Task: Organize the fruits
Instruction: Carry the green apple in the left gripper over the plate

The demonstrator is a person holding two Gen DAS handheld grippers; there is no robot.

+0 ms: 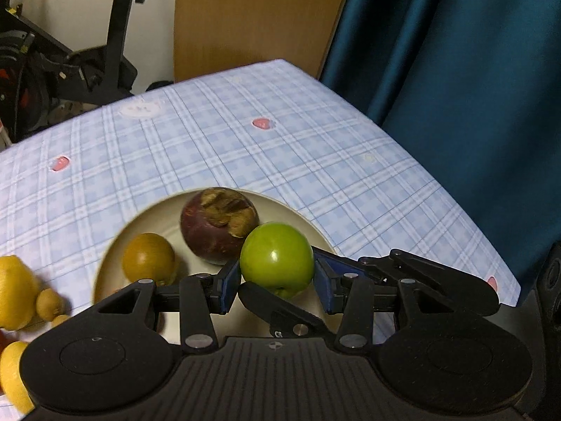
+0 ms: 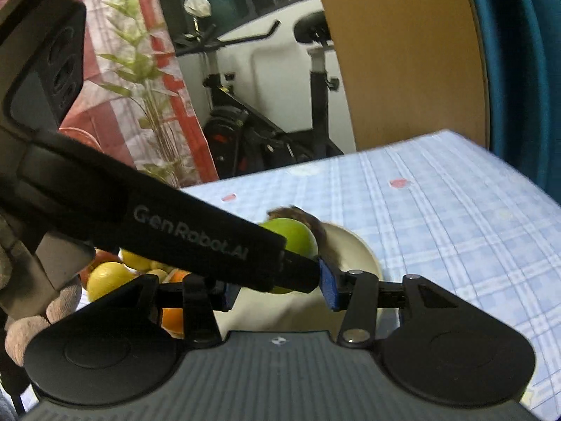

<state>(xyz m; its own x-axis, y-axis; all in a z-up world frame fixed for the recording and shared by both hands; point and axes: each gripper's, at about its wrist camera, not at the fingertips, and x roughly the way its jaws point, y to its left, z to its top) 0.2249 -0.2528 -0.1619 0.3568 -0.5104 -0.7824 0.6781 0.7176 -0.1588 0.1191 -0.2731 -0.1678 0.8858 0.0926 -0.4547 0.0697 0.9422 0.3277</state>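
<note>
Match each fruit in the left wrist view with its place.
Fruits:
1. green apple
2. mangosteen
3. brown round fruit
4. lemon

Places:
A. off the plate, to its left in the view
B. on the plate, at its far side
C. between the blue pads of the left gripper
D. on the plate, near its left rim

Pairs: 1-C, 2-B, 3-D, 4-A
</note>
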